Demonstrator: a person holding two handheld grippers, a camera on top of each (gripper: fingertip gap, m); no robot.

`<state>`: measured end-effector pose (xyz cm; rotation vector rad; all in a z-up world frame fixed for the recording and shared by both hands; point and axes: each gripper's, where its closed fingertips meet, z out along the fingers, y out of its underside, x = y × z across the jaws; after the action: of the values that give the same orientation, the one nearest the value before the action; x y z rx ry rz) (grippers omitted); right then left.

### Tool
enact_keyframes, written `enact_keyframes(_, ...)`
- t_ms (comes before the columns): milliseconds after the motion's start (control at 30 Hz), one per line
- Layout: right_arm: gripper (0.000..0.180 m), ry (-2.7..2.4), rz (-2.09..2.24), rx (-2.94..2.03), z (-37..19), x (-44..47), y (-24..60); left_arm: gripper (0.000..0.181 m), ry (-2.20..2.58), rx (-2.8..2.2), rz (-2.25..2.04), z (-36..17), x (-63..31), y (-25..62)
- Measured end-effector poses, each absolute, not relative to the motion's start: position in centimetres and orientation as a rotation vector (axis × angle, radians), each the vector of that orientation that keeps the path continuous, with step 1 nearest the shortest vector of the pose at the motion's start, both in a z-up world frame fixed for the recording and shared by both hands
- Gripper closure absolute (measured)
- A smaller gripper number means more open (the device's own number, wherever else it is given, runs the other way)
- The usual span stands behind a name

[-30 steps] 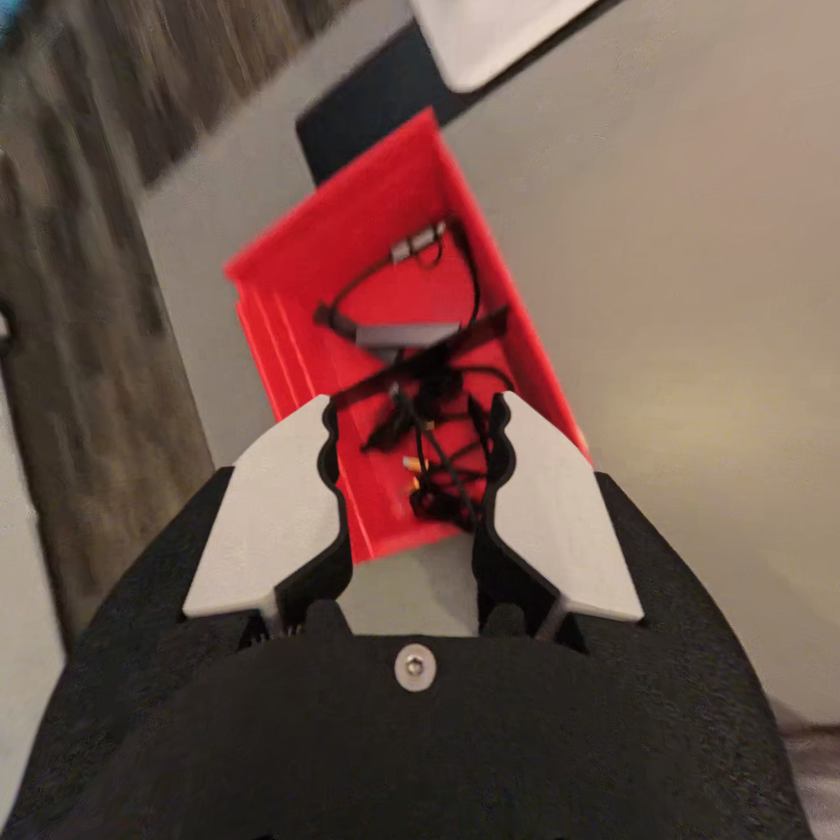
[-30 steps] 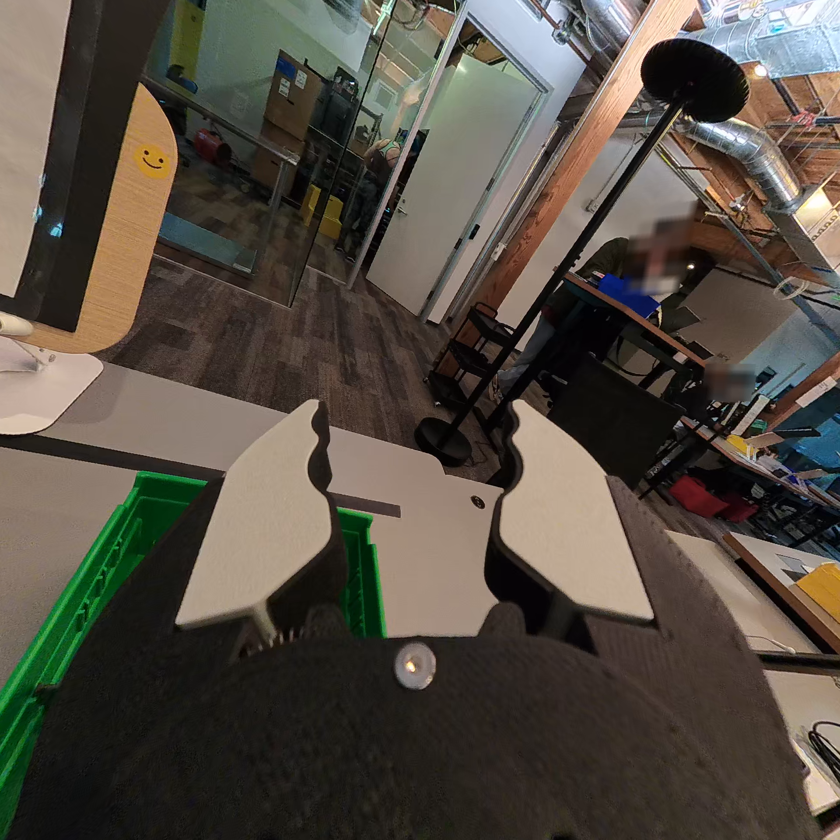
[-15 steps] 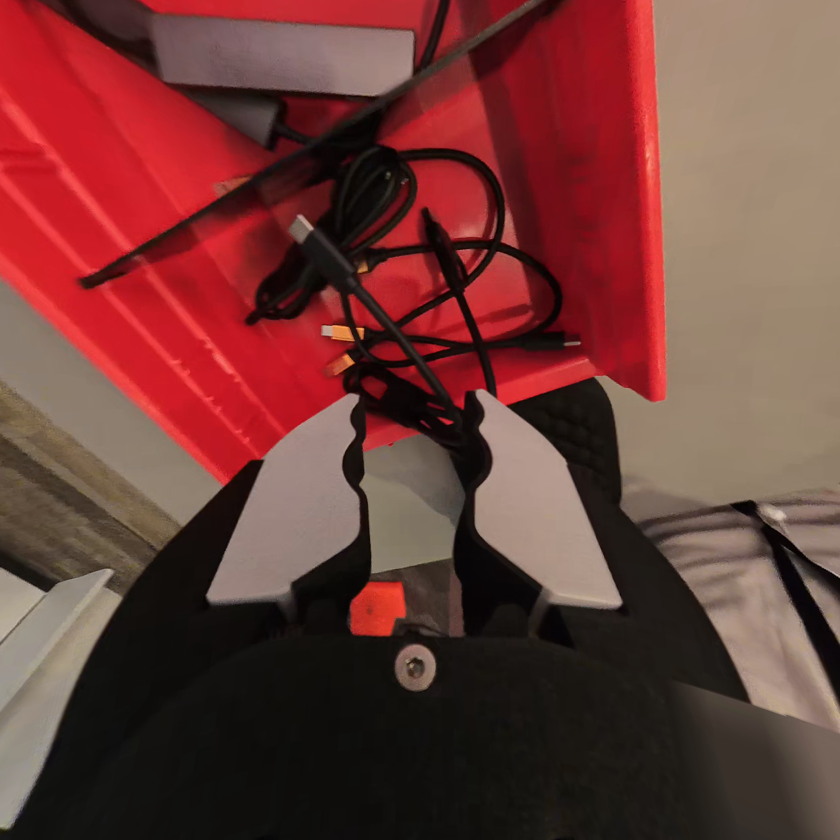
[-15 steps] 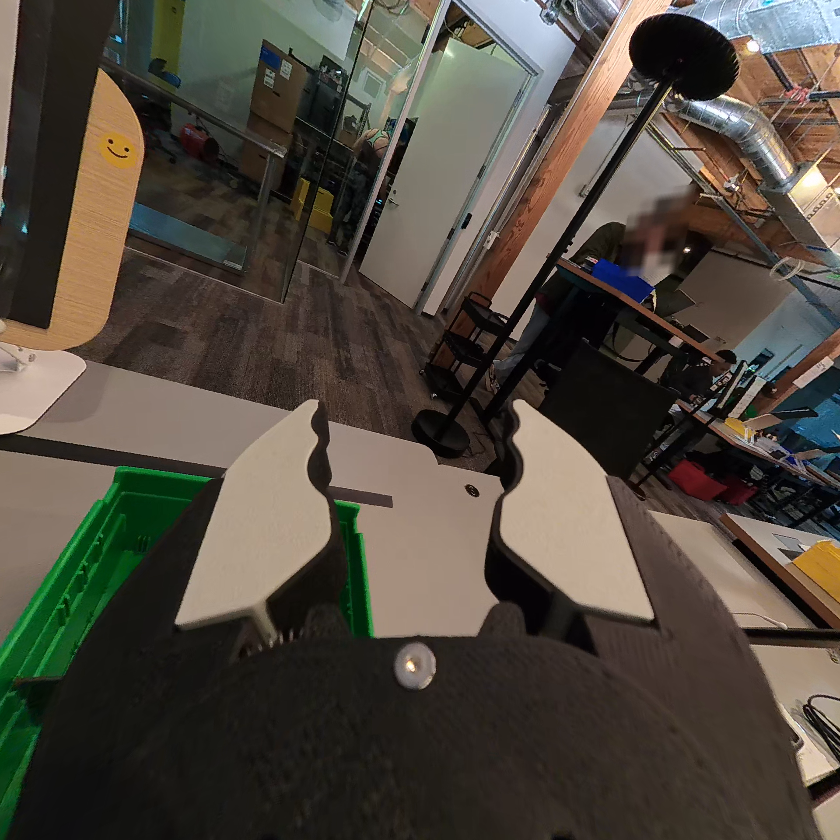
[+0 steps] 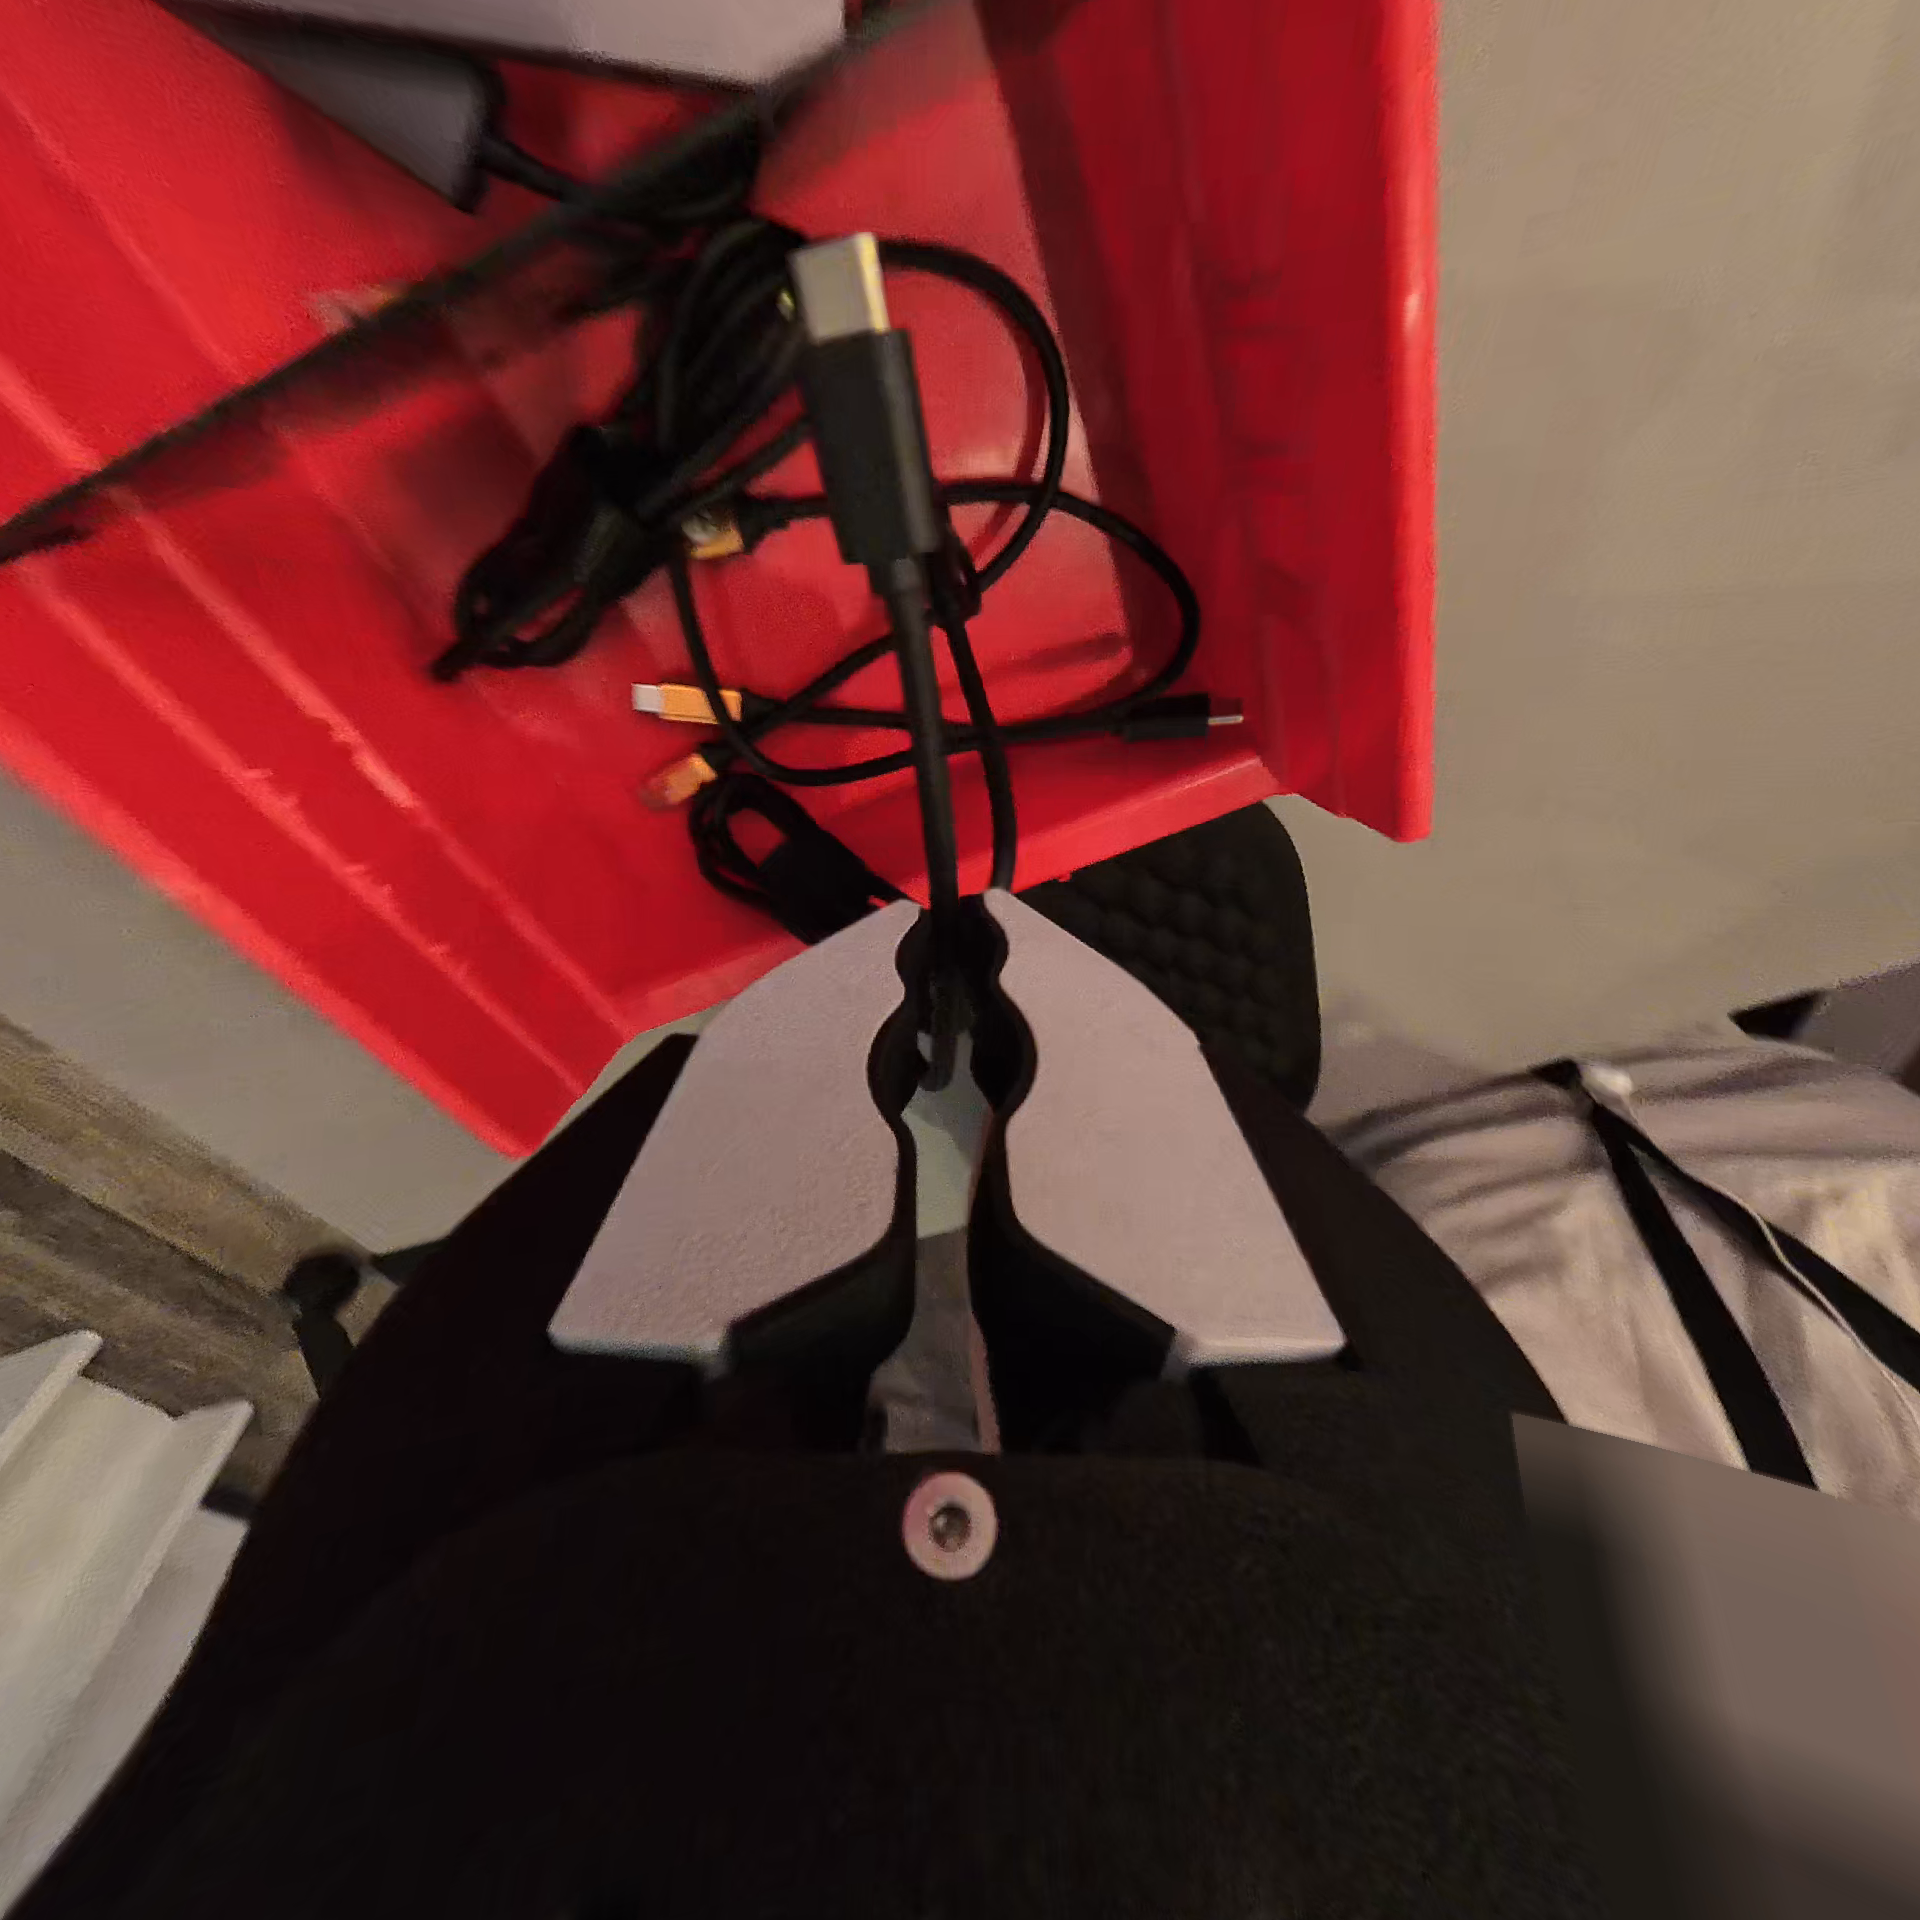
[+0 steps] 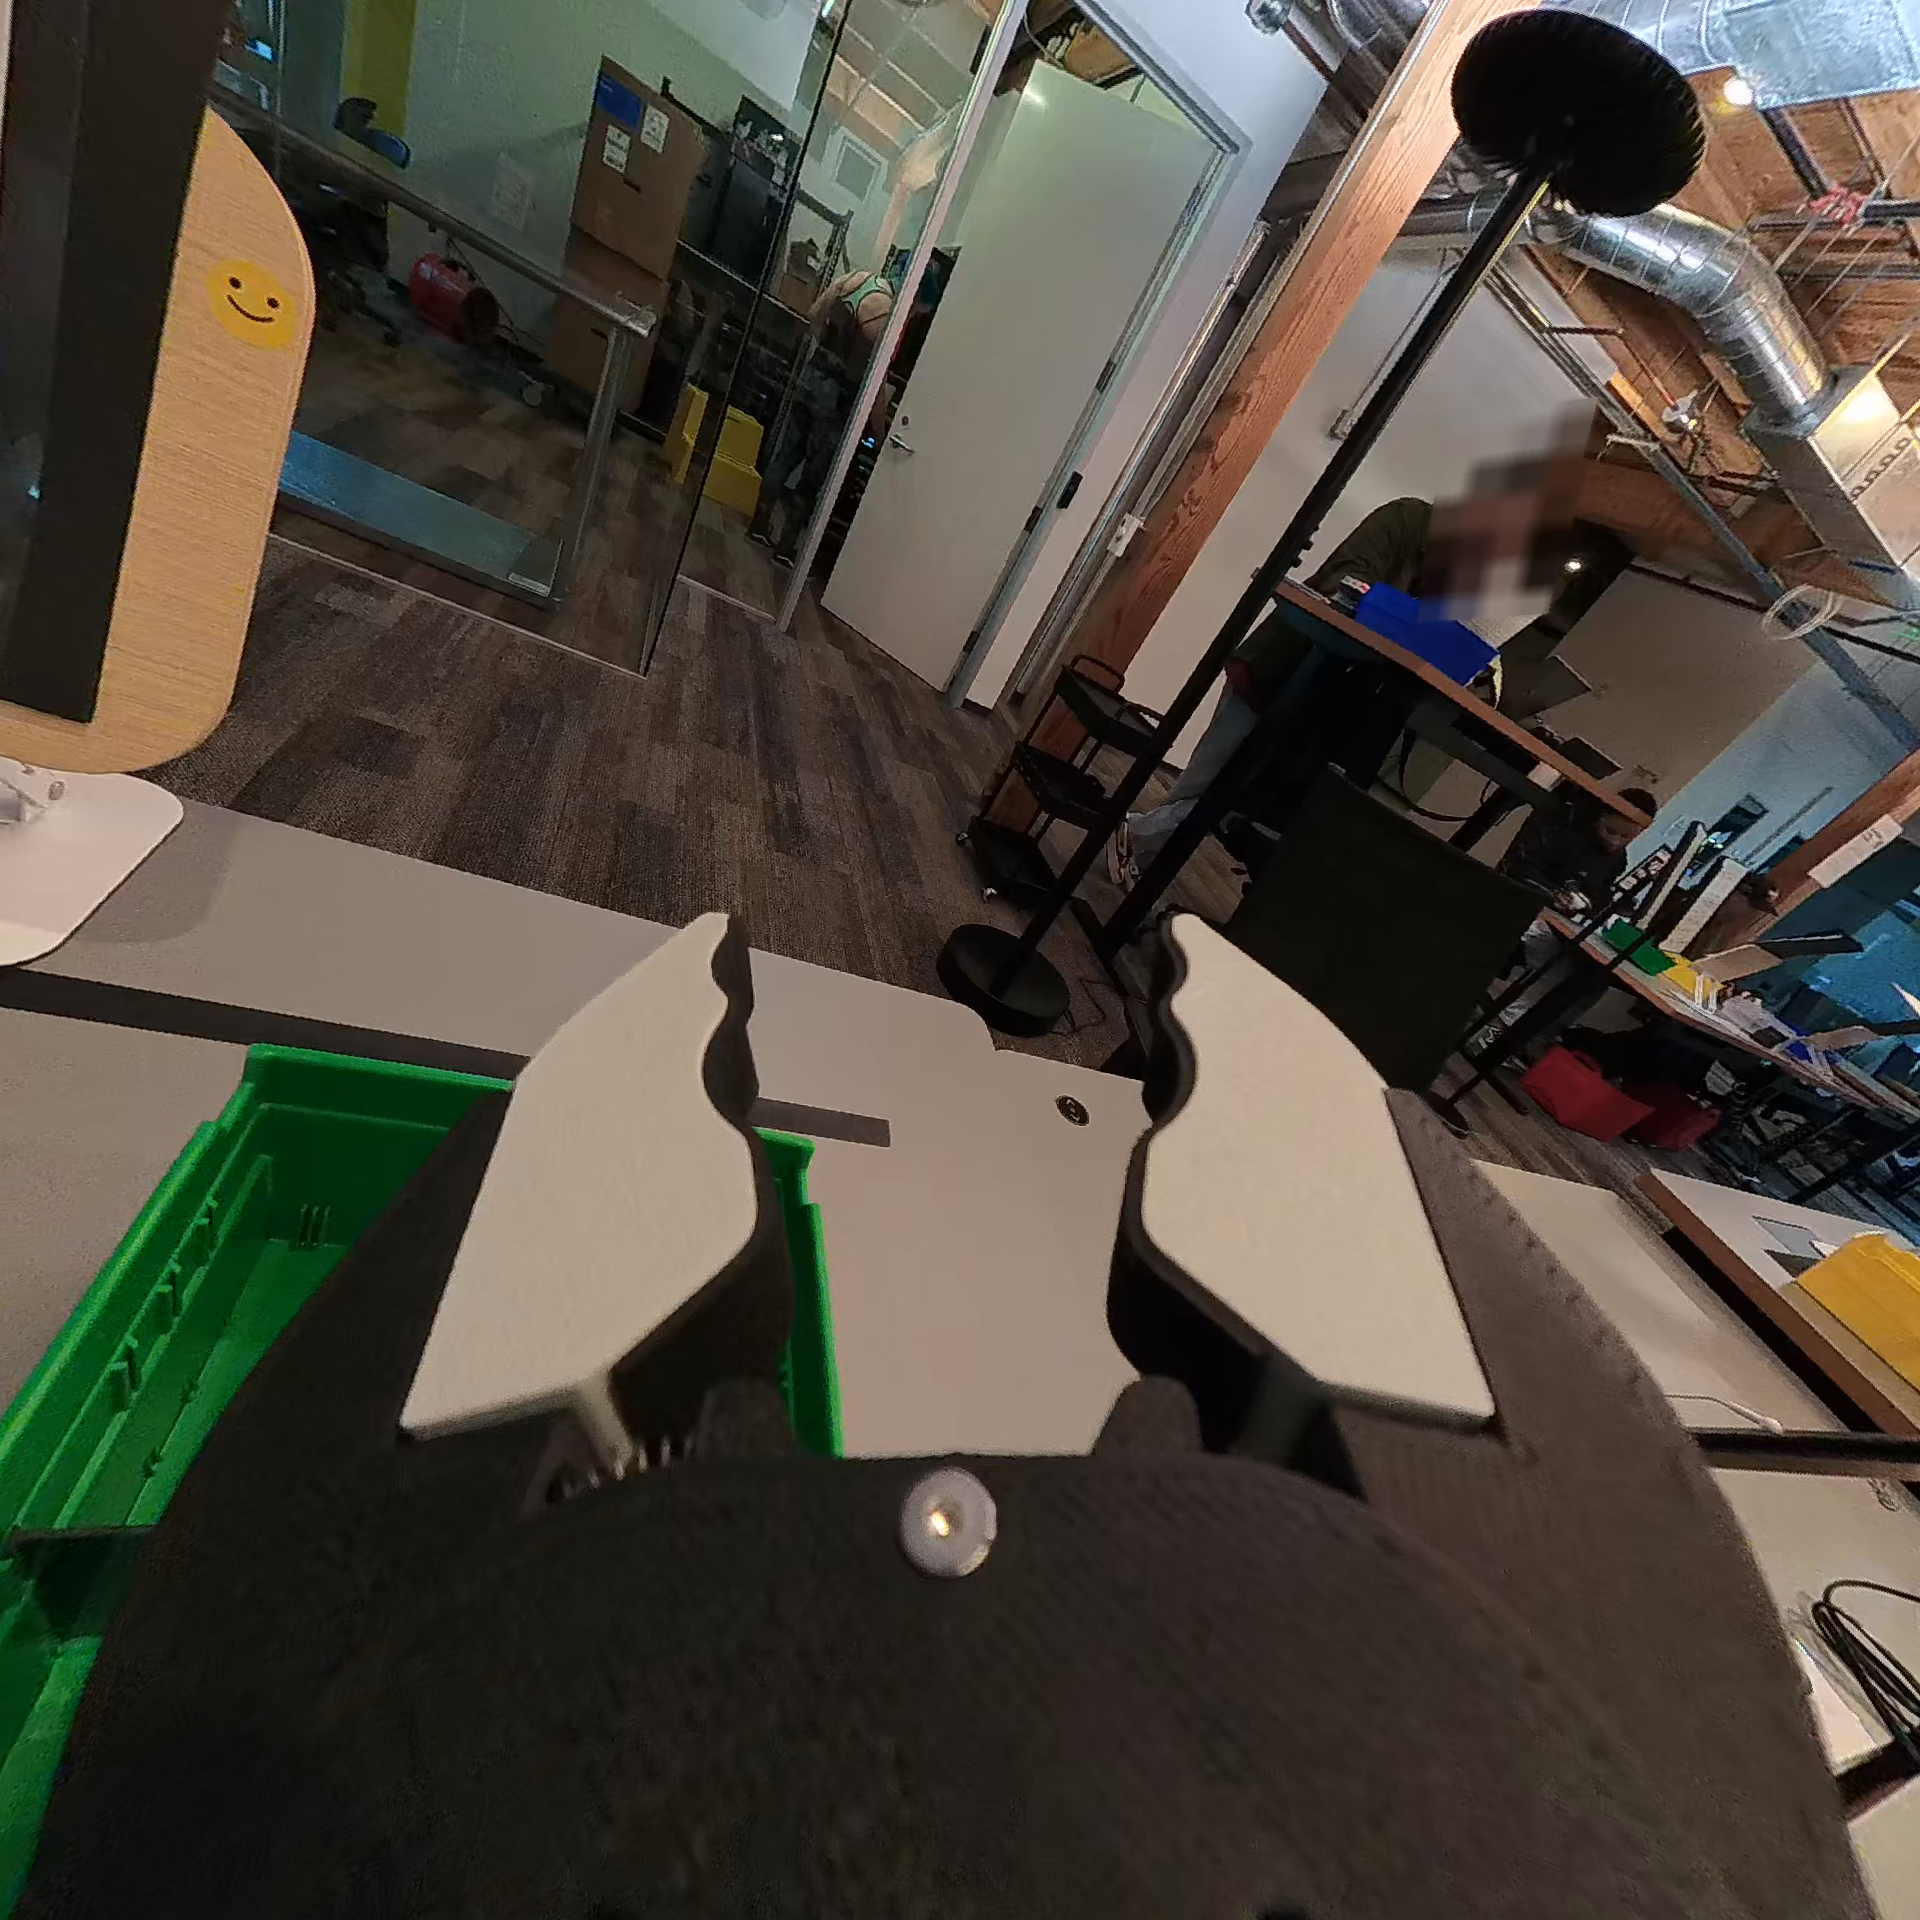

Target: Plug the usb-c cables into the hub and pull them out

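Left gripper [image 5: 948, 920] pinches a black usb-c cable [image 5: 928, 727] at its tips, the plug [image 5: 842, 286] standing up ahead of it over the red bin [image 5: 260, 727]. Loose black cables [image 5: 1039, 540] and orange-tipped plugs [image 5: 686, 704] lie beneath, with the grey hub [image 5: 436, 114] at the far end. Half a second ago these jaws were apart and the cable lay free. Right gripper [image 6: 951, 971] gapes wide, empty, above the table [image 6: 956, 1247], a green bin [image 6: 187, 1247] to its left.
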<state>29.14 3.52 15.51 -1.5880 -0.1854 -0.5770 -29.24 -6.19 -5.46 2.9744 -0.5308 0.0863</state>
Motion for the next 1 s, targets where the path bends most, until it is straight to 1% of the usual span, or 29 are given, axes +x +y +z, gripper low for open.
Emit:
enact_keyframes(167,0.106,-0.203,-0.579,-1.595,15.3,28.8,3.9,0.177,-0.613,3.356,-0.067,0.2,-29.3,-5.1)
enact_keyframes(267,0.106,-0.219,-0.587,-1.605,15.1,28.5,4.1,0.177,-0.671,3.619,-0.043,4.6,-28.0,-4.2)
enact_keyframes(367,0.105,-0.236,-0.594,-1.607,15.0,28.1,4.3,0.177,-0.85,3.861,0.235,9.6,-24.7,-3.4)
enact_keyframes(467,0.106,-0.25,-0.598,-1.606,14.9,27.7,4.4,0.177,-1.288,3.821,0.7,12.6,-19.2,-3.5)
enact_keyframes(567,0.106,-0.264,-0.608,-1.611,14.8,27.5,4.6,0.177,-1.705,3.484,0.968,11.5,-12.8,-4.4)
enact_keyframes(667,0.105,-0.273,-0.621,-1.619,14.6,27.4,4.8,0.177,-1.883,3.117,1.057,7.8,-6.7,-5.3)
enact_keyframes(767,0.105,-0.287,-0.629,-1.626,14.4,27.3,5.0,0.177,-1.9,2.752,1.073,3.3,-2.6,-8.0)
enact_keyframes(833,0.105,-0.296,-0.63,-1.629,14.2,27.2,5.0,0.177,-1.886,2.639,1.013,1.0,-1.3,-9.2)
enact_keyframes(1000,0.105,-0.298,-0.615,-1.63,14.1,27.3,5.1,0.177,-1.901,2.52,0.972,-1.2,0.1,-10.3)
